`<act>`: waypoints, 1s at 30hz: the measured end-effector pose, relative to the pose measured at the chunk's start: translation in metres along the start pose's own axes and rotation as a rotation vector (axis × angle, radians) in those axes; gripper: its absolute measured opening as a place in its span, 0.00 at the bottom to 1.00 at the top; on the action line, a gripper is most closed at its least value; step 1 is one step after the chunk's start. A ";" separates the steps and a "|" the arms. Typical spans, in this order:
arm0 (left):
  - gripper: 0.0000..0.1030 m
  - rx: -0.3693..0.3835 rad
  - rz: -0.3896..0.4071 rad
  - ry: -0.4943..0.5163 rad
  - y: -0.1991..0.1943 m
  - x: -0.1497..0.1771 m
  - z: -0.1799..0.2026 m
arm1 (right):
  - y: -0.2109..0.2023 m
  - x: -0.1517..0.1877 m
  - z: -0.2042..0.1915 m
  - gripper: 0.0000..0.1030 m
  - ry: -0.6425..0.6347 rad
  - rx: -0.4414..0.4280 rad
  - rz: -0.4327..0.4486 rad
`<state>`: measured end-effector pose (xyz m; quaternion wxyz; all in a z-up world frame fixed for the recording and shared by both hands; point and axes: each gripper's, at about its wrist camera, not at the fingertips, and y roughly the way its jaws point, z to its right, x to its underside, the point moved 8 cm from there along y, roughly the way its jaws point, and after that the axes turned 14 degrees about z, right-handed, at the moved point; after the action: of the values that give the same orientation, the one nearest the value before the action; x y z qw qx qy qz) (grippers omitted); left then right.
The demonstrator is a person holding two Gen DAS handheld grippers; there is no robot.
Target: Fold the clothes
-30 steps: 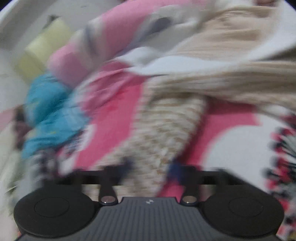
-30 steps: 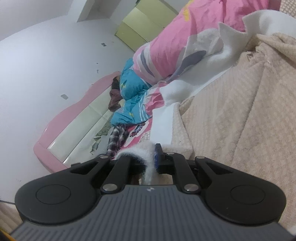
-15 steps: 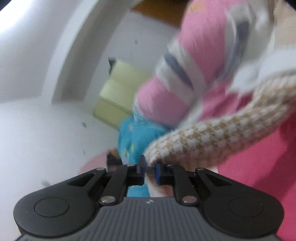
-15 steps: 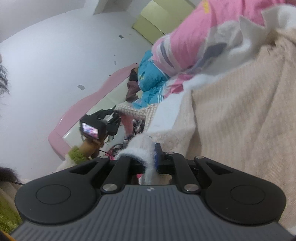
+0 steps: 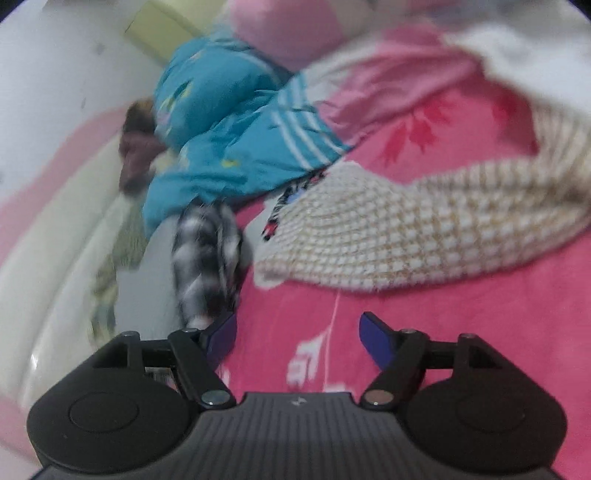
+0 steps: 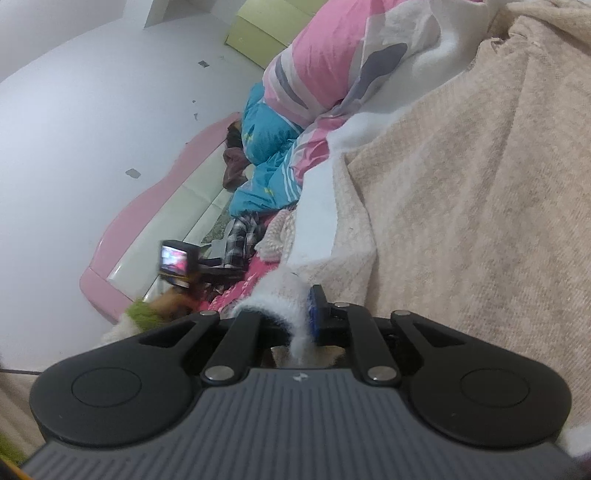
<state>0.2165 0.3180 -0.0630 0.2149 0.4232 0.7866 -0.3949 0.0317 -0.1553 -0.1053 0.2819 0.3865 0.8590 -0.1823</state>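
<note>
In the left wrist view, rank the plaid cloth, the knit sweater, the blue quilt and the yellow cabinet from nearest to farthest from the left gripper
From the open left gripper:
1. Plaid cloth, just beyond its left finger.
2. Knit sweater, ahead to the right on the pink sheet.
3. Blue quilt, farther back, left of centre.
4. Yellow cabinet, at the far wall, top left.

A beige-and-white knit garment (image 5: pixel 424 236) lies stretched across the pink bedsheet (image 5: pixel 332 332), its sleeve end rumpled.
</note>
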 end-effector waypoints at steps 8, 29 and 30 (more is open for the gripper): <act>0.89 0.267 0.188 -0.371 -0.184 0.007 0.030 | -0.006 0.000 0.004 0.08 -0.026 0.032 -0.001; 0.88 0.593 0.328 -0.394 -0.305 0.040 0.272 | -0.013 0.013 -0.025 0.35 -0.780 0.199 0.070; 0.88 0.586 0.342 -0.389 -0.304 0.037 0.274 | -0.012 0.016 -0.034 0.38 -0.885 0.205 0.069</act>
<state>-0.0569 0.0159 -0.1170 0.2928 0.5086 0.5033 -0.6342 0.0019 -0.1362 -0.0873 0.5881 0.3255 0.6200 -0.4047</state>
